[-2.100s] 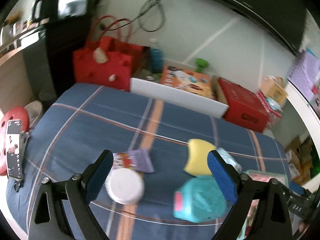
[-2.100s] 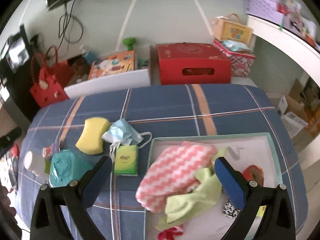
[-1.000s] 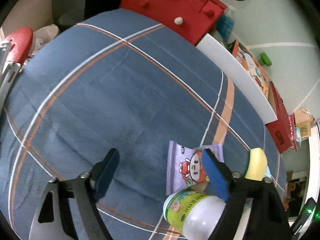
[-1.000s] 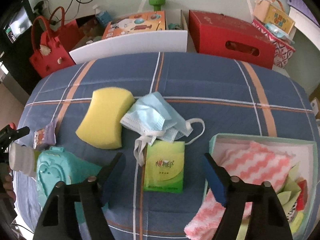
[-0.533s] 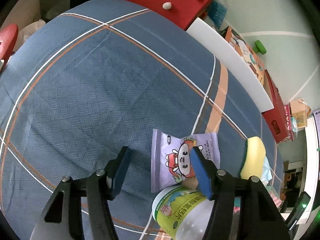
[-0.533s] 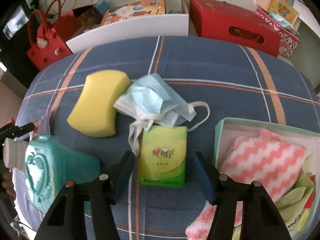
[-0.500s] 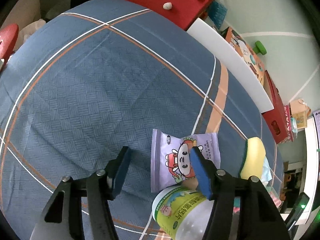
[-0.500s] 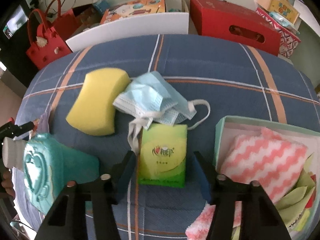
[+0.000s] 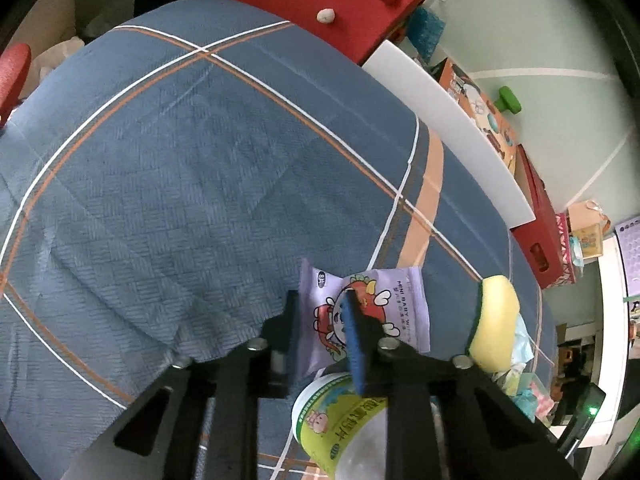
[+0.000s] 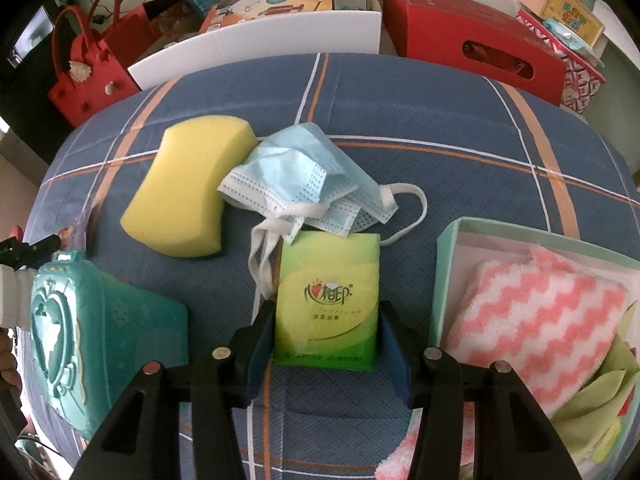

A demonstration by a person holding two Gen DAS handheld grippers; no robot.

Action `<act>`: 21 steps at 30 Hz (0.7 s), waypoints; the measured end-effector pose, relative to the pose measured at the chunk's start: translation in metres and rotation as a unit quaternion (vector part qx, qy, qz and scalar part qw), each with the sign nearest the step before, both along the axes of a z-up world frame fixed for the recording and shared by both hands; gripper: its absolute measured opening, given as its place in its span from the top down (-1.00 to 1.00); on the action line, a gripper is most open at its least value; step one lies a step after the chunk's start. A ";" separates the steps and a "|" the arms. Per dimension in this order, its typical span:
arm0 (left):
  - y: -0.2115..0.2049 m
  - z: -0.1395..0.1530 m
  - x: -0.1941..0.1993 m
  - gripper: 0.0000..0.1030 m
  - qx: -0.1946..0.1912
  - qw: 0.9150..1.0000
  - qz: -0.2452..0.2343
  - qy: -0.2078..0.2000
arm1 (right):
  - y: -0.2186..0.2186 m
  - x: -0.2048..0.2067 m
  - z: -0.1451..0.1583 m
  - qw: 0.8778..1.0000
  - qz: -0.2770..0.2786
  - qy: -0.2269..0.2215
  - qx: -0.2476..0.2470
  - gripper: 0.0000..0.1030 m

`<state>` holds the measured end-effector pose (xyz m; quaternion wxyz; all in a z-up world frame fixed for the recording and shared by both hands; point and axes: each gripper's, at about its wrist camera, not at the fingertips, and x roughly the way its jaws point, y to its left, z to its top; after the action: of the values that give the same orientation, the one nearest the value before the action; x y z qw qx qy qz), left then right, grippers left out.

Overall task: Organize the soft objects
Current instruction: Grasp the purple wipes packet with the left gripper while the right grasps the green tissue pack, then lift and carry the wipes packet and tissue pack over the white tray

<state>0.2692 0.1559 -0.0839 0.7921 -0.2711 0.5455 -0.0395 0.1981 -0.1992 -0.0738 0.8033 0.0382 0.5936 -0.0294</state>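
Soft objects are what you are sorting, and two of them sit right at your fingertips. Your right gripper (image 10: 326, 344) has its jaws closed against both sides of the green tissue pack (image 10: 328, 300), which lies flat on the plaid blue cloth (image 10: 460, 100). Your left gripper (image 9: 320, 332) has just been closing its jaws, and they now pinch the near edge of the purple wipes packet (image 9: 368, 312), with a white jar (image 9: 340, 420) lying just beside it.

Just to the right of the tissue pack, the pale green box (image 10: 448, 248) already holds a pink-and-white zigzag cloth (image 10: 540, 312) and some light green cloths (image 10: 600, 392), so I judge part of the sorting done.

Left on the cloth: the teal case (image 10: 92, 336) near your left side, which looks hard and may not belong in the box. Beyond the tissue pack lies the blue face mask (image 10: 304, 176), one of its straps trailing beside the pack, and the yellow sponge (image 10: 188, 184) touching the mask.

Farther back, off the cloth, stand a red felt bag (image 10: 92, 76), a white bin (image 10: 260, 48) and a red tissue box (image 10: 472, 36).
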 end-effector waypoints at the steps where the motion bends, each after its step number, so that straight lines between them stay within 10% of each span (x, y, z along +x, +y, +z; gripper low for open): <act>1: 0.001 0.000 0.000 0.68 0.000 1.000 0.001 -0.001 | 0.000 0.000 0.000 1.000 0.000 0.001 0.000 0.00; 21: 0.020 0.018 -0.011 0.80 0.000 0.999 0.035 -0.026 | -0.008 -0.008 0.018 1.000 -0.008 -0.016 0.005 0.02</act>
<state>0.2584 0.1755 -0.0657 0.8067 -0.2886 0.5153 -0.0189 0.1905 -0.2072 -0.0553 0.8125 0.0479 0.5801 -0.0324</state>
